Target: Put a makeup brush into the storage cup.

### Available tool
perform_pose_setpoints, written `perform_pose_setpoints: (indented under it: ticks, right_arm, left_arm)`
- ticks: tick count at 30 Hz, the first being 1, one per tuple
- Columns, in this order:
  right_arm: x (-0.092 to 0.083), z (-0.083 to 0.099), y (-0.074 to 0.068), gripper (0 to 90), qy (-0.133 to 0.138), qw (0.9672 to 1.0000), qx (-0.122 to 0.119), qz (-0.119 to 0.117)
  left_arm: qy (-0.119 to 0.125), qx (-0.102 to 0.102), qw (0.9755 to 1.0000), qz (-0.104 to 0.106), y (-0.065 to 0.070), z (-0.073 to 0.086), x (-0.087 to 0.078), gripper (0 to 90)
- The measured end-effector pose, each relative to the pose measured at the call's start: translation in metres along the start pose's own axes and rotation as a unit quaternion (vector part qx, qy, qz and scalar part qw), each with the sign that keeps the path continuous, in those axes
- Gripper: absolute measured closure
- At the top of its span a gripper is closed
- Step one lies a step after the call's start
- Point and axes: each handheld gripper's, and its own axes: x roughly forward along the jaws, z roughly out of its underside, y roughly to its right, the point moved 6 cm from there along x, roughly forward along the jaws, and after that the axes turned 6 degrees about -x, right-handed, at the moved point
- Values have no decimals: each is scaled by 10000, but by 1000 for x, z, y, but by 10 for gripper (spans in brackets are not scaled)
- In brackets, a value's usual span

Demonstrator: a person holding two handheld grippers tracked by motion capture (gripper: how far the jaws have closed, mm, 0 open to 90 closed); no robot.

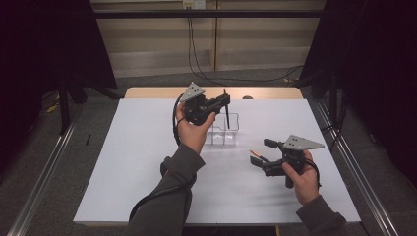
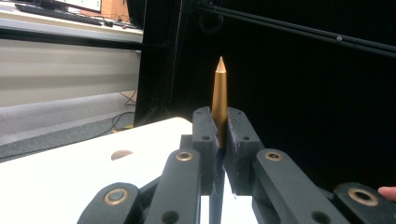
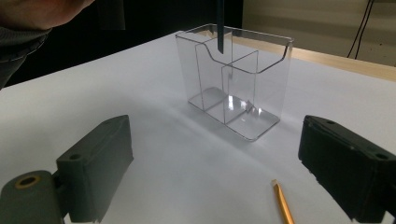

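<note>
Clear plastic organizer (image 3: pixel 233 88) waits mid-table as my left gripper (image 2: pixel 219 140), clamped on a gold-tipped pen (image 2: pixel 219 100), hangs it upright above a compartment, while my right gripper (image 3: pixel 210 172) gapes by an orange pencil (image 3: pixel 282 203).

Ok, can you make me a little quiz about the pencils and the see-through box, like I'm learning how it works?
1. True or false: the left gripper is shut on a pencil.
2. Where does the pencil's lower end hang? A) above the clear organizer B) flat on the white table C) on the floor
3. What lies on the table in front of the open right gripper?

Key:
1. True; in the left gripper view the jaws pinch it below its tip.
2. A; its end dips just inside the rim.
3. A second pencil, lying loose, not gripped.
</note>
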Motion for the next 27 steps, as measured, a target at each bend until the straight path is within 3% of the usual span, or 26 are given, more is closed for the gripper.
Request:
perform_pose_setpoints:
  ticks: [9, 16, 19, 26, 27]
  right_arm:
    - [-1, 0, 0, 93, -4, 10000, -26, -29]
    - [-1, 0, 0, 93, -12, 10000, -26, -33]
    - [-1, 0, 1, 93, 3, 10000, -17, -39]
    - [-1, 0, 1, 93, 14, 10000, -9, -20]
    - [-1, 0, 1, 93, 15, 10000, -10, -23]
  left_arm:
    - [-68, 150, 9999, -47, -3, -1, 5, 837]
    - [-72, 182, 9997, -110, -4, 0, 9, 837]
    - [-27, 90, 9999, -121, -4, 1, 11, 837]
    - [-141, 239, 9993, -269, -8, 5, 11, 837]
    - [-103, 179, 9996, -194, -8, 5, 12, 837]
